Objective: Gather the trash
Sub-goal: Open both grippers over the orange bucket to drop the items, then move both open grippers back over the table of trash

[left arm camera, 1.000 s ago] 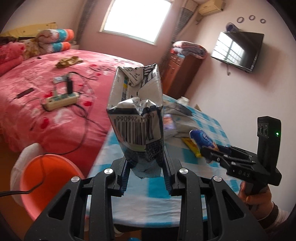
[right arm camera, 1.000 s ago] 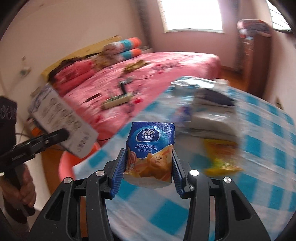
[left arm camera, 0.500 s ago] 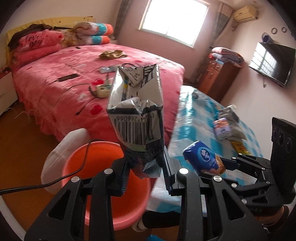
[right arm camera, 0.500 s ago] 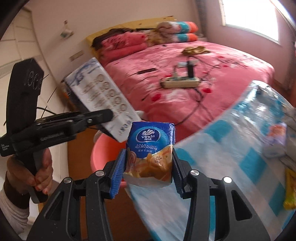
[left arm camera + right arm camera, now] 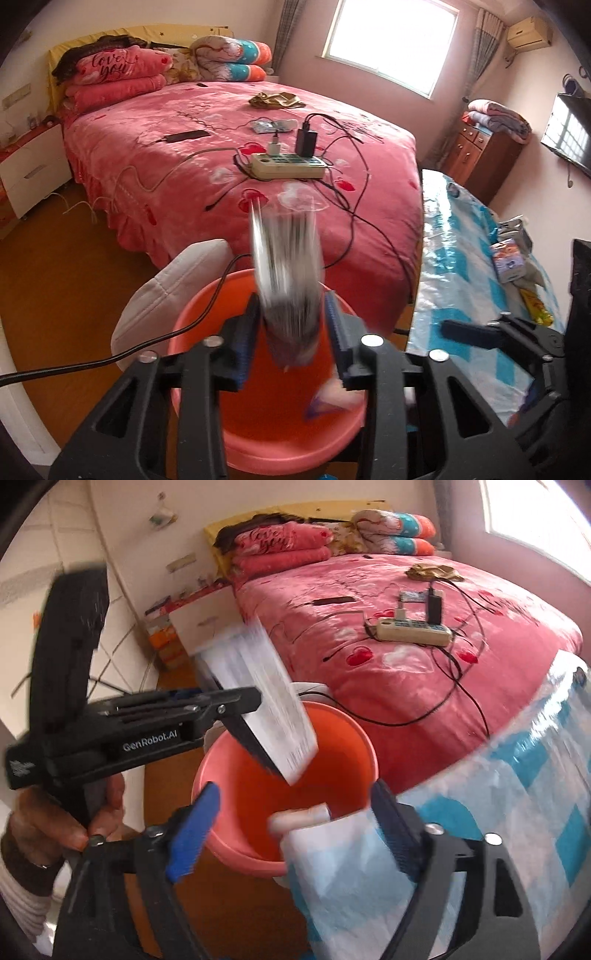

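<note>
An orange bucket (image 5: 280,435) stands on the floor between the bed and the table; it also shows in the right wrist view (image 5: 255,797). My left gripper (image 5: 291,332) is open above it, and a silver snack bag (image 5: 288,273) drops, blurred, between its jaws. In the right wrist view the bag (image 5: 258,698) hangs over the bucket beside the left gripper (image 5: 255,720). My right gripper (image 5: 291,812) is open over the bucket rim. The blue tissue pack (image 5: 332,398) falls, blurred, into the bucket (image 5: 299,818).
A pink bed (image 5: 221,155) with a power strip (image 5: 288,166) and cables lies behind the bucket. A table with a blue checked cloth (image 5: 461,266) at the right holds more wrappers (image 5: 513,254). A white cushion (image 5: 166,288) leans by the bucket. A black cable (image 5: 110,358) crosses its rim.
Both grippers have opened over the bucket. The snack bag and the tissue pack were let go and are falling. The left gripper moved further over the bucket.
</note>
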